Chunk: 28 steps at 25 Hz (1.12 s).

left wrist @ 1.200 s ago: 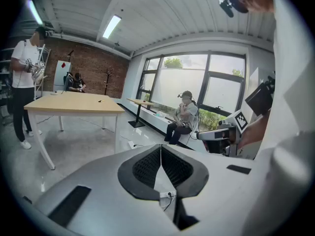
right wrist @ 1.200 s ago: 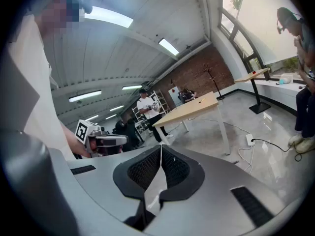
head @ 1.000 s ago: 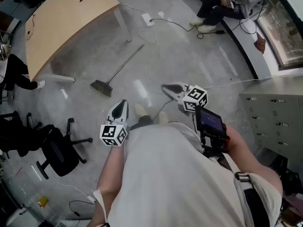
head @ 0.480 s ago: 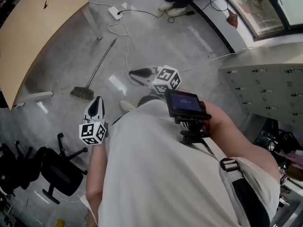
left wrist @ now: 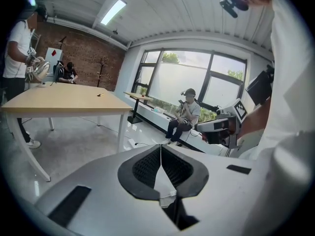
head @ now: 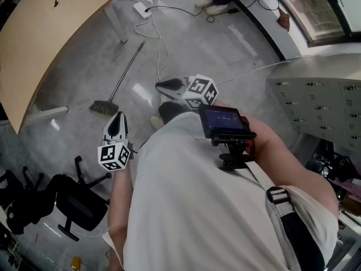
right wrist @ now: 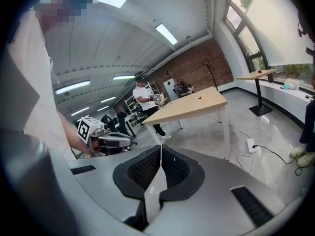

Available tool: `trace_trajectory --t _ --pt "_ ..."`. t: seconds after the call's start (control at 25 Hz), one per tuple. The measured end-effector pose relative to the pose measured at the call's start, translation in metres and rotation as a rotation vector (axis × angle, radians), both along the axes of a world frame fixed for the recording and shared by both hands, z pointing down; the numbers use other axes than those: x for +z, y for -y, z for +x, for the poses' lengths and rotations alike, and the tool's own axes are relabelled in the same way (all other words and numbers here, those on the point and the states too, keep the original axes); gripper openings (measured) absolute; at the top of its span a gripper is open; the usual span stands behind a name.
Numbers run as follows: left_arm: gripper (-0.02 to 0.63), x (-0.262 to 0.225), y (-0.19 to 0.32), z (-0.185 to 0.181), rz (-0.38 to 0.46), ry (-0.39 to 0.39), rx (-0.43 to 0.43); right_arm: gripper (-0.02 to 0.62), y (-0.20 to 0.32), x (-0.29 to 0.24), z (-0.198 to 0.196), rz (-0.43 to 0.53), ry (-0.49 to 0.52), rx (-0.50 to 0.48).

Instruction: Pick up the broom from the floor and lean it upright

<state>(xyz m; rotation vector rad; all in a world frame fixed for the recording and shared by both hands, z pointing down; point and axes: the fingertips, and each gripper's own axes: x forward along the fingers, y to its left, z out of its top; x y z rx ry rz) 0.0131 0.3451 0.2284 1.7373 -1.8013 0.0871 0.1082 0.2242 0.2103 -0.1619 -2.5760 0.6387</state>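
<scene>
The broom (head: 121, 78) lies flat on the grey floor in the head view, its thin metal handle running up and right from the dark bristle head at the lower left. My left gripper (head: 120, 117) hangs just below the bristles, shut and empty. My right gripper (head: 159, 85) is to the right of the handle, also shut with nothing in it. In the left gripper view the jaws (left wrist: 161, 146) meet tip to tip; in the right gripper view the jaws (right wrist: 161, 148) are likewise closed. Neither gripper view shows the broom.
A wooden table (head: 39, 33) stands at the upper left, its legs near the broom. White cables and a power strip (head: 141, 9) trail across the floor beyond the handle. A black office chair (head: 76, 199) sits lower left, grey cabinets (head: 316, 106) right. A seated person (left wrist: 184, 114) is by the windows.
The head view has swung and moved closer to the broom, which now lies nearer both grippers. The jaws of both grippers stayed shut.
</scene>
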Motion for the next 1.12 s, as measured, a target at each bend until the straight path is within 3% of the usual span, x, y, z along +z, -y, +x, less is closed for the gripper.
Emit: trace_trajectory --t 0.2,0.52,0.76,0.92,1.12 --pt "0.011 0.010 0.015 -0.011 -0.045 -0.007 -0.014 0.018 0.022 0.015 -0.017 -0.031 -0.006 -0.002" --pt "0.011 0.026 0.062 -0.030 -0.130 0.006 0.036 0.018 0.068 0.050 -0.038 -0.044 0.001 -0.024" --pt "0.011 0.032 0.105 -0.047 -0.187 0.089 0.038 0.018 0.104 0.070 -0.039 -0.045 -0.017 -0.018" --pt "0.011 0.034 0.118 -0.061 -0.200 0.097 0.039 0.018 0.115 0.072 -0.045 -0.015 -0.033 -0.027" --pt "0.011 0.035 0.129 -0.065 -0.209 0.095 0.102 0.018 0.130 0.074 -0.045 -0.014 -0.036 0.027"
